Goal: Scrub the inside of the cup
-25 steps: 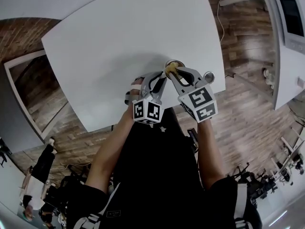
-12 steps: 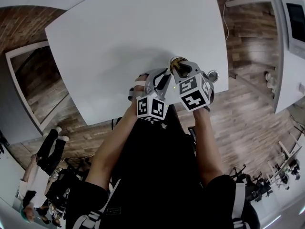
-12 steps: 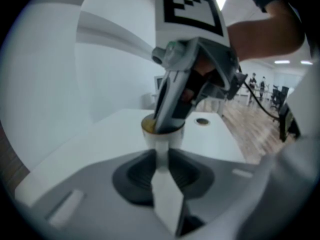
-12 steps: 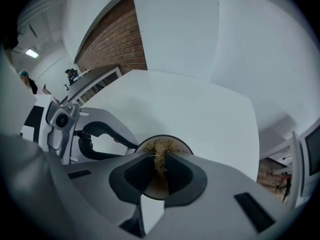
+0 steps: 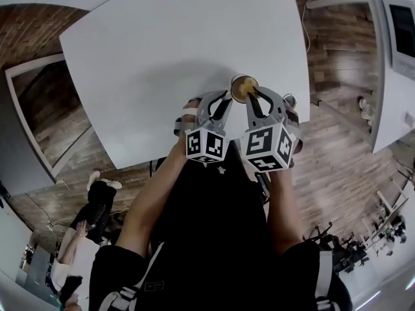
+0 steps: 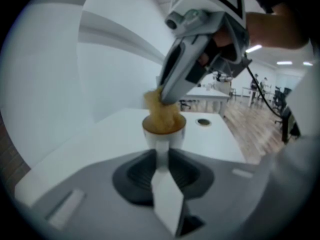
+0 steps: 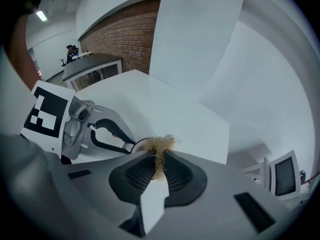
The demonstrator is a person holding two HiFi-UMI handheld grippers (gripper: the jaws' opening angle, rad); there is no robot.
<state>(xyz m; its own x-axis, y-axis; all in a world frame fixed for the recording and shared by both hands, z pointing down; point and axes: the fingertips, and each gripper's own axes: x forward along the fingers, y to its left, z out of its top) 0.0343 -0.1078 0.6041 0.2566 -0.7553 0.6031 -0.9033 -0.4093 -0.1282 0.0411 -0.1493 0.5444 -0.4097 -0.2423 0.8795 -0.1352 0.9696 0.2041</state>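
A small metal cup stands near the front edge of the white table. My left gripper is shut on the cup's wall, which sits between its jaws. A tan fibrous scrubber fills the cup's mouth. My right gripper is shut on the scrubber and comes down into the cup from above. In the right gripper view the left gripper shows at the left, and the cup is mostly hidden behind the jaws.
A small round metal lid-like piece lies on the table just right of the cup, also seen in the left gripper view. The table's front edge runs close under both grippers. Wooden floor and other desks surround it.
The right gripper tipped forward over the cup half a second ago and has drawn back toward me, the scrubber still in the cup. The left gripper and cup have hardly moved.
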